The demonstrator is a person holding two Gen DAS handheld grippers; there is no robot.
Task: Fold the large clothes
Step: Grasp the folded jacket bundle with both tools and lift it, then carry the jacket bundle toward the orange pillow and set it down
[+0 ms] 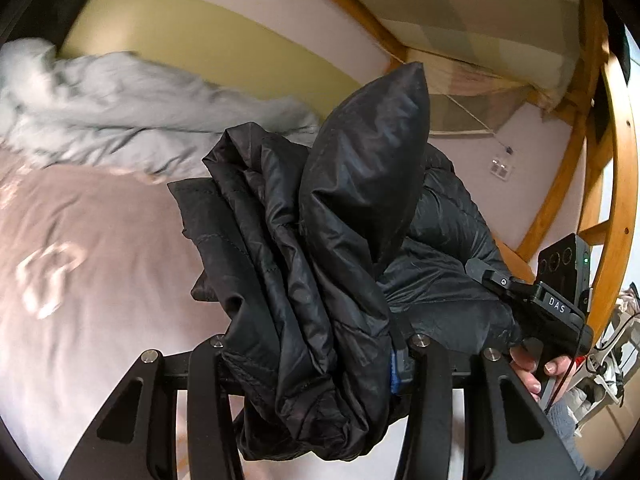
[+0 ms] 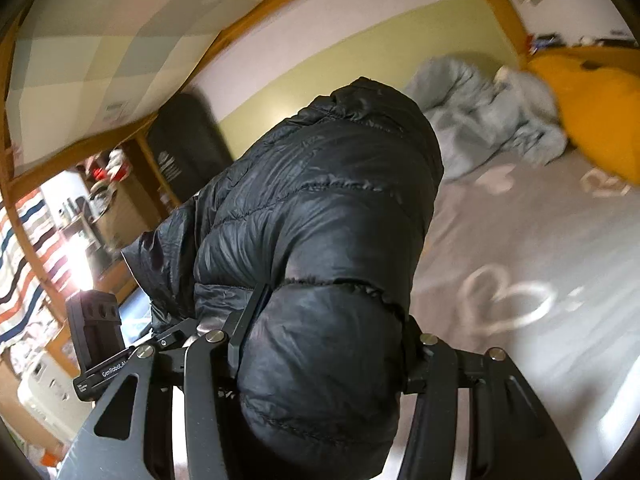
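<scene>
A bulky black quilted puffer jacket (image 1: 320, 264) is clamped in the left gripper (image 1: 316, 354) and in the right gripper (image 2: 320, 344), raised above the pink heart-printed bedsheet (image 2: 520, 248). Slippery fabric bunched toward 12 o'clock could be lost from either clamp, judged likely if tugged unevenly.

Both grippers (image 1: 316, 344) (image 2: 320, 340) clamped, raised

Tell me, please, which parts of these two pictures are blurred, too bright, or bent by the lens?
Left wrist view: the grey blanket is smeared by motion, the black jacket stays sharp, and the wooden bed frame bows from the fisheye. Right wrist view: glare burns out a spot at the left, and the yellow pillow is blurred.
</scene>
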